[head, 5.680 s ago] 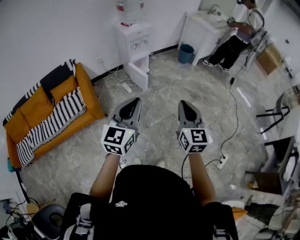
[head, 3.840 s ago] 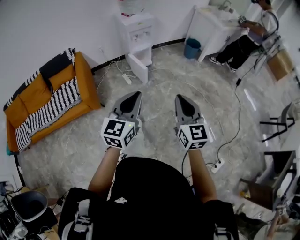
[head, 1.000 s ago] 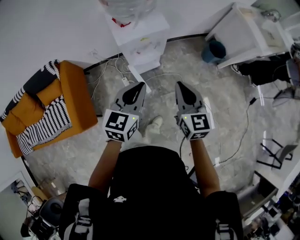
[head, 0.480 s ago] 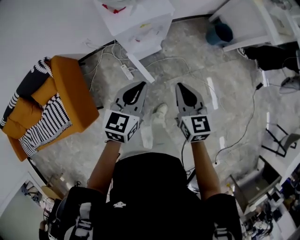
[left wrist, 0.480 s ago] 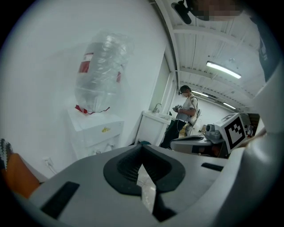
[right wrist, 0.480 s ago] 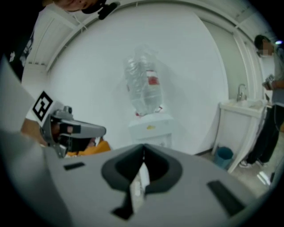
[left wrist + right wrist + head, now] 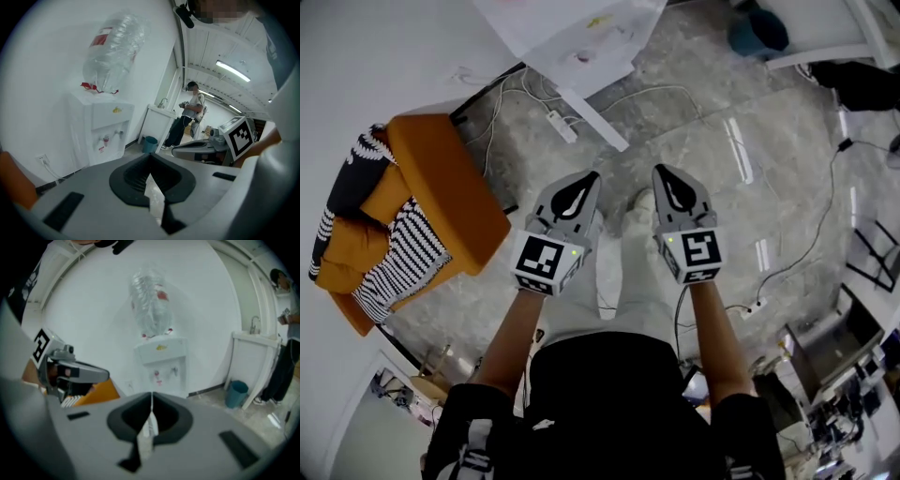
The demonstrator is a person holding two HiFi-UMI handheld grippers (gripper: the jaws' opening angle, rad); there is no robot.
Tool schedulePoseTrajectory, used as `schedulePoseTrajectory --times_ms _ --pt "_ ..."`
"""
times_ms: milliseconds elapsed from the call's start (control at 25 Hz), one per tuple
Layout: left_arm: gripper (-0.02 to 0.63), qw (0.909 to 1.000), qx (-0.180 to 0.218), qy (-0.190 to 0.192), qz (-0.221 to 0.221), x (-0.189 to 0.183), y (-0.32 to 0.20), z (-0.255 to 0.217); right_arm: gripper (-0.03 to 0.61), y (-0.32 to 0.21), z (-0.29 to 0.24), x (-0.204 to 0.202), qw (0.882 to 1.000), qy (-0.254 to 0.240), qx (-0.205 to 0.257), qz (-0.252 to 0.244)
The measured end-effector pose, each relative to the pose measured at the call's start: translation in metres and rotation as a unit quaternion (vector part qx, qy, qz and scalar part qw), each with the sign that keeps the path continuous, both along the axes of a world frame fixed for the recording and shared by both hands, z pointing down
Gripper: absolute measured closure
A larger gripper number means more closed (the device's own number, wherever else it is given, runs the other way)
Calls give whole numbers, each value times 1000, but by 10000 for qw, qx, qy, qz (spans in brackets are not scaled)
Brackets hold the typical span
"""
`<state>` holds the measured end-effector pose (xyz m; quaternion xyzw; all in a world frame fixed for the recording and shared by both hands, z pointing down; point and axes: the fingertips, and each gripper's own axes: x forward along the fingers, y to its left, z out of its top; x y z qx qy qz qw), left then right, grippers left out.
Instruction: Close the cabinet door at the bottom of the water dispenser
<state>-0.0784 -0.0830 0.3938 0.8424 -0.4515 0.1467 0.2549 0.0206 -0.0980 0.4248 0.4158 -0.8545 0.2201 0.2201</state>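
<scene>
Marble floor below, open cabinet door shows in head view only.

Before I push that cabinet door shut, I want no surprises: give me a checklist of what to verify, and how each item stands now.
1. The cabinet door stands open, swung out from the water dispenser over the floor: ok.
2. The left gripper has its jaws together with nothing between them: ok.
3. The right gripper has its jaws together with nothing between them: ok.
4. A gripper is in contact with the door, ready to push: not ok, both are short of it.
5. The power strip on the floor beside the door is out of its swing: cannot tell.
</scene>
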Motion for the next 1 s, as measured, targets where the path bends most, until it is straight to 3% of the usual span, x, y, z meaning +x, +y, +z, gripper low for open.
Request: schedulePoseTrajectory --times_ms 600,880,1000 --pt "603 9980 -516 -202 313 -25 25 131 543 24 150 -50 9958 429 -561 -584" --pt "603 9966 -768 -100 275 -36 33 180 543 35 212 -56 9912 665 -870 -747" --pt "603 9960 -750 -273 401 -40 35 194 542 35 237 -56 9894 729 -1034 -712"
